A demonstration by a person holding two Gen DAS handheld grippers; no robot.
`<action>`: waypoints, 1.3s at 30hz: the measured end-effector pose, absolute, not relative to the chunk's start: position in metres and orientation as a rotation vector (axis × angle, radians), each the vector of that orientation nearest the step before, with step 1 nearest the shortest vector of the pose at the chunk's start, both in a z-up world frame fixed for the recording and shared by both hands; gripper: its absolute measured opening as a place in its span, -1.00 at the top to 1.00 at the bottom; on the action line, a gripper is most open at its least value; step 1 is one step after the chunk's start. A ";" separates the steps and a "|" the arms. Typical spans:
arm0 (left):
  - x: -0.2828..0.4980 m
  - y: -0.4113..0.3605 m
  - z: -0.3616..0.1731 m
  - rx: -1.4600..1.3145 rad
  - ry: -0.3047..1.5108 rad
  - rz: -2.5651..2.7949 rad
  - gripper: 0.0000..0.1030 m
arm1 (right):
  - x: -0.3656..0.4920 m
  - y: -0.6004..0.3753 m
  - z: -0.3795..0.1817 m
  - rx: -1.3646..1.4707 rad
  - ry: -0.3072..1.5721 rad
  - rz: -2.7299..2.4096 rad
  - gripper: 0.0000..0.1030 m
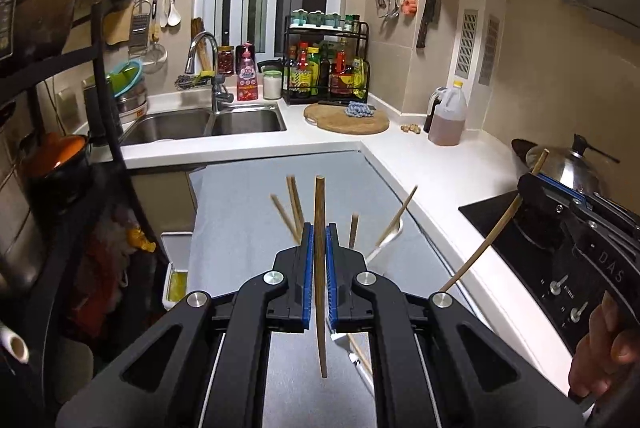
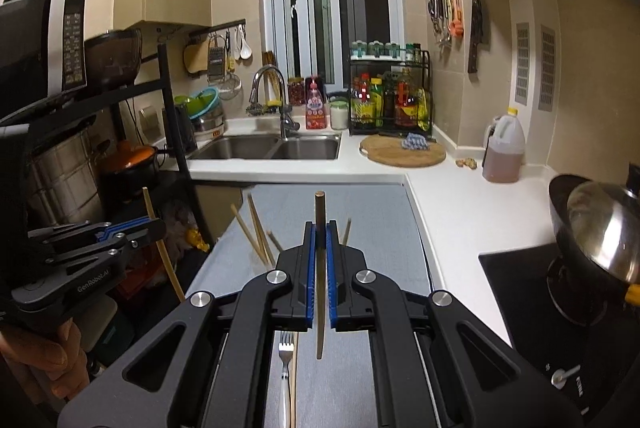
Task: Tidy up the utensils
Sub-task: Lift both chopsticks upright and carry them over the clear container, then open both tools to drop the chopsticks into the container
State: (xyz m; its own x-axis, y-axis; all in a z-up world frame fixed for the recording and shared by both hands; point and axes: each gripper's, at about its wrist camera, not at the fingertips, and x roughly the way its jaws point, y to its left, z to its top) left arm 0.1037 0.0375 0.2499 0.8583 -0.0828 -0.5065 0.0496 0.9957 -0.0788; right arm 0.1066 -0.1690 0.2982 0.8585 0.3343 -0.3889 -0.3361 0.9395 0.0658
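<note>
wooden chopstick [image 1: 320, 268], matt grey mat [image 1: 248, 204]

Oil jug [image 2: 504, 144] beside cutting board [image 2: 402, 152]

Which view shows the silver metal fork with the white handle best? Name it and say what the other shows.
The right wrist view: the silver metal fork with the white handle lies in plain sight on the grey mat beneath the gripper, tines and handle visible. The left wrist view shows no clear fork, only blurred utensils.

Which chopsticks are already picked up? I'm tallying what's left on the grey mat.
Two: the dark chopstick clamped upright in the left hand-held gripper, and another chopstick in the right hand-held gripper. The other chopsticks lie loose on the mat.
</note>
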 end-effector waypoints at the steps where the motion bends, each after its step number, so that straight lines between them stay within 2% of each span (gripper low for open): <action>1: 0.109 0.038 0.257 -0.065 0.531 -0.076 0.88 | 0.110 -0.168 0.308 -0.006 0.392 0.353 0.90; 8: 0.143 0.038 0.311 -0.059 0.460 -0.114 0.88 | 0.142 -0.162 0.359 0.017 0.310 0.353 0.90; 13: 0.170 0.036 0.324 -0.070 0.416 -0.123 0.88 | 0.167 -0.150 0.362 0.011 0.296 0.363 0.90; 21: 0.221 0.036 0.279 -0.068 0.415 -0.102 0.88 | 0.211 -0.124 0.308 -0.031 0.362 0.380 0.90; 29: 0.250 0.035 0.221 -0.078 0.532 -0.108 0.88 | 0.234 -0.123 0.258 -0.046 0.469 0.364 0.88; 32: 0.249 0.037 0.214 -0.092 0.563 -0.115 0.86 | 0.233 -0.124 0.254 -0.046 0.484 0.367 0.75; 34: 0.239 0.039 0.218 -0.095 0.548 -0.103 0.68 | 0.226 -0.126 0.258 -0.049 0.465 0.363 0.65; 36: 0.227 0.043 0.226 -0.110 0.523 -0.097 0.65 | 0.217 -0.132 0.264 -0.037 0.438 0.359 0.51; 39: 0.200 0.046 0.240 -0.126 0.479 -0.095 0.64 | 0.196 -0.143 0.276 -0.021 0.384 0.352 0.48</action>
